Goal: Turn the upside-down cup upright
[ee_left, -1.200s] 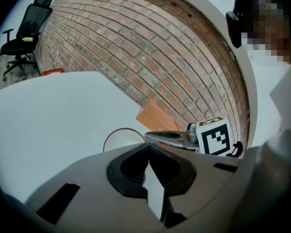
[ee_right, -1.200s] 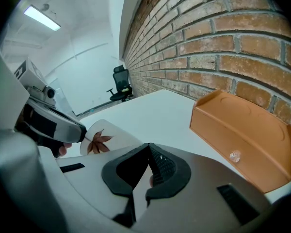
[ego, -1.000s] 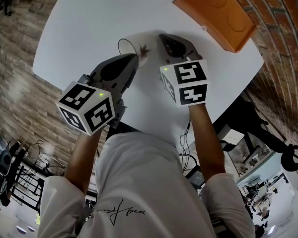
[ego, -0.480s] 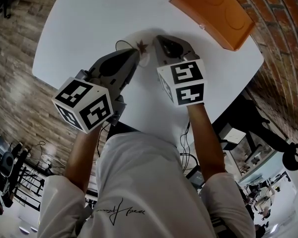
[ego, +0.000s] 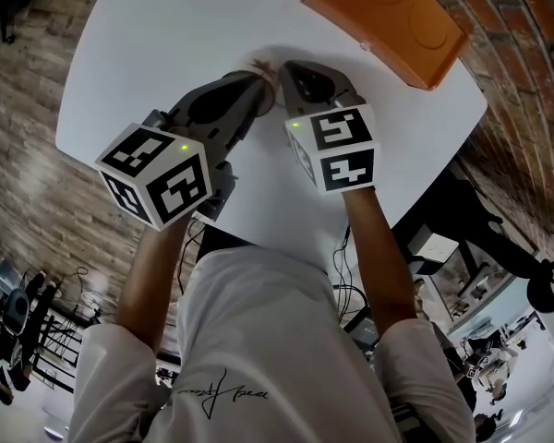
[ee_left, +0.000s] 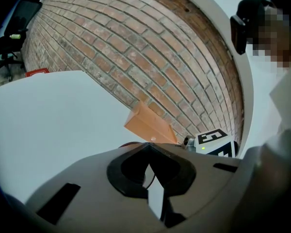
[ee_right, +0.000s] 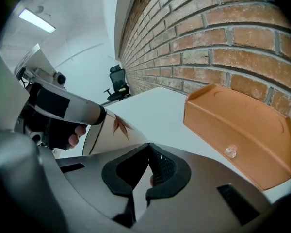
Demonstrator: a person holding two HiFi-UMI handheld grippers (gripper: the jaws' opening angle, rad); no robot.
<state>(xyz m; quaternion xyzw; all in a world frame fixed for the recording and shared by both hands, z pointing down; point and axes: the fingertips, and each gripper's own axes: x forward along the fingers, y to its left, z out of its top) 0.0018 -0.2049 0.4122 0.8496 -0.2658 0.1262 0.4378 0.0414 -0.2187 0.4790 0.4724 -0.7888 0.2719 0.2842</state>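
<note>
The left tongs (ee_left: 147, 145) pinch the cup (ee_right: 111, 135); the right tongs (ee_right: 147, 146) are closed beside it. Keep the pinch tight, turn slowly, and set it flat on the surface (ego: 166, 44).

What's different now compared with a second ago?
The left gripper, gripping the cup, carried it slightly farther from the person; its open mouth no longer shows from above. The right gripper closed in beside it. The orange tray and table stayed put.

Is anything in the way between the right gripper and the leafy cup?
No. Nothing visible stands between the right gripper and the see-through leaf-printed cup just ahead. The left gripper grips its edge; the orange tray sits aside.
</note>
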